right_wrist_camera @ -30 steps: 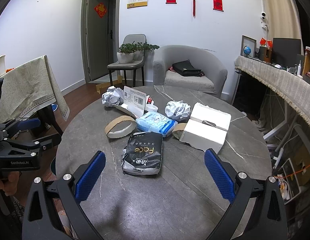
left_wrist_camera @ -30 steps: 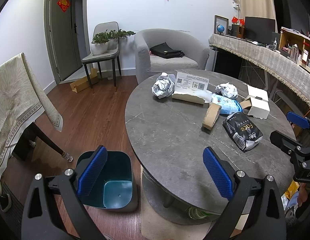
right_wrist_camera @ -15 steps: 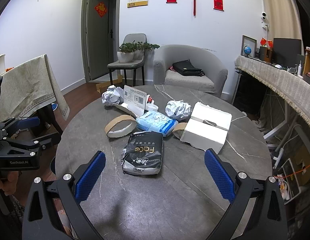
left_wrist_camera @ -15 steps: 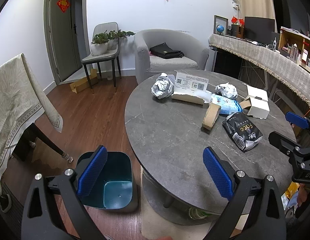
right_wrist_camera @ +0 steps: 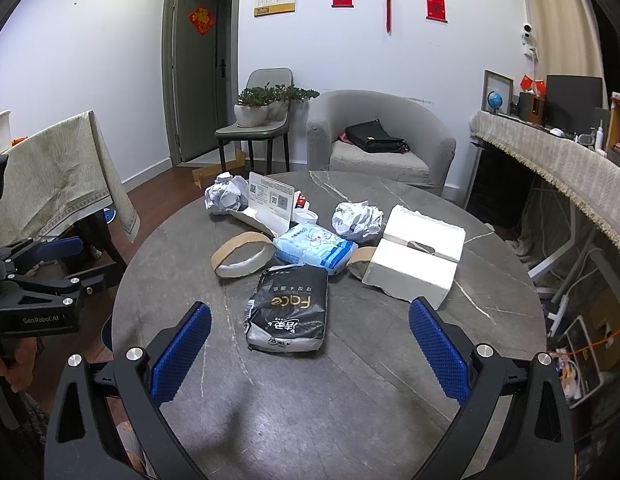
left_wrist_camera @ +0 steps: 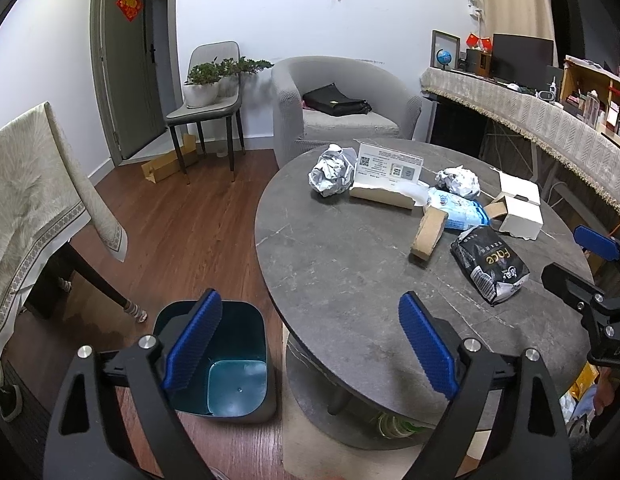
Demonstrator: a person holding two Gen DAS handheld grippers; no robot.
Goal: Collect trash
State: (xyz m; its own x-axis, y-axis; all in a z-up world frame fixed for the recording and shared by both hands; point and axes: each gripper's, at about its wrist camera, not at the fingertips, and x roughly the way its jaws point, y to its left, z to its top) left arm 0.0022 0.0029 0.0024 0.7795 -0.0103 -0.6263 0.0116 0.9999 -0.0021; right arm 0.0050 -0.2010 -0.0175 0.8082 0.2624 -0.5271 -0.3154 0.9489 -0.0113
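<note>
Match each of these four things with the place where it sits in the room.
Things:
1 bin
2 black bag
3 potted plant
4 tissue pack

Places:
A on the armchair
B on the round table
C on the floor beside the table
D on the grey chair

Pairs: 1-C, 2-A, 3-D, 4-B

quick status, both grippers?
Left gripper: open, nothing between the jaws, which have just been closing slightly.
Right gripper: open, empty.
</note>
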